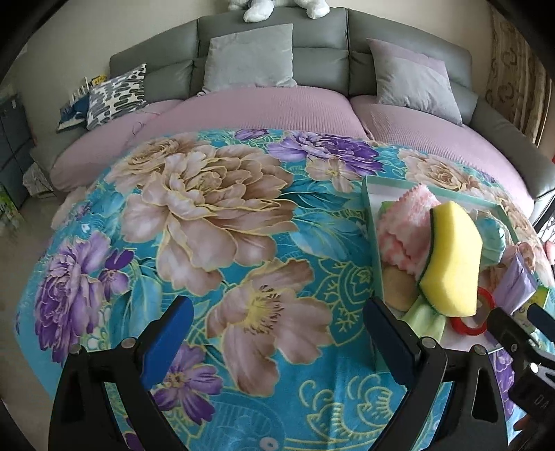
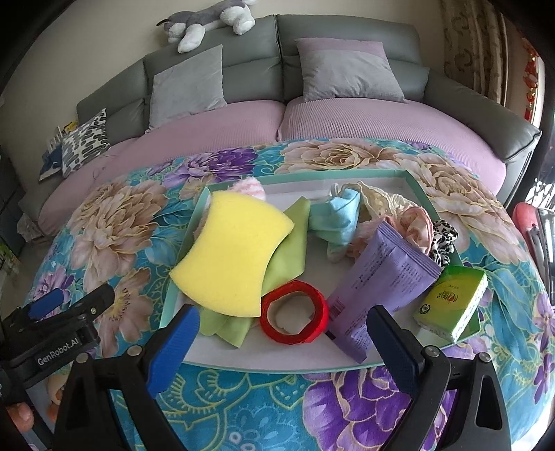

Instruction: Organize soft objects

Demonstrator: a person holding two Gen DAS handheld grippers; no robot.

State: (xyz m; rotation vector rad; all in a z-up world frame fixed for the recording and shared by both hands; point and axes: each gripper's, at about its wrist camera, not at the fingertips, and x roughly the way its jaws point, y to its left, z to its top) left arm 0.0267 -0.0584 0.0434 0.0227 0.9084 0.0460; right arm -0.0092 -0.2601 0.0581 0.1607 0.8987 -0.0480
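A teal-rimmed tray (image 2: 347, 172) on a floral blanket holds soft things: a yellow sponge (image 2: 232, 256), a green cloth (image 2: 291, 243), a light blue cloth (image 2: 340, 218), a pink fluffy cloth (image 1: 402, 222), a lace piece (image 2: 381, 201) and a leopard scrunchie (image 2: 442, 239). A red tape roll (image 2: 295, 312), a purple pouch (image 2: 378, 284) and a green tissue pack (image 2: 451, 301) lie there too. My right gripper (image 2: 282, 350) is open and empty at the tray's near edge. My left gripper (image 1: 277, 343) is open and empty over the blanket, left of the tray (image 1: 371, 215).
The floral blanket (image 1: 208, 215) covers a low table in front of a grey sofa (image 2: 347, 38) with purple seat covers and several cushions. A plush husky (image 2: 208, 20) lies on the sofa back. A patterned cushion (image 1: 114, 93) sits at the sofa's left end.
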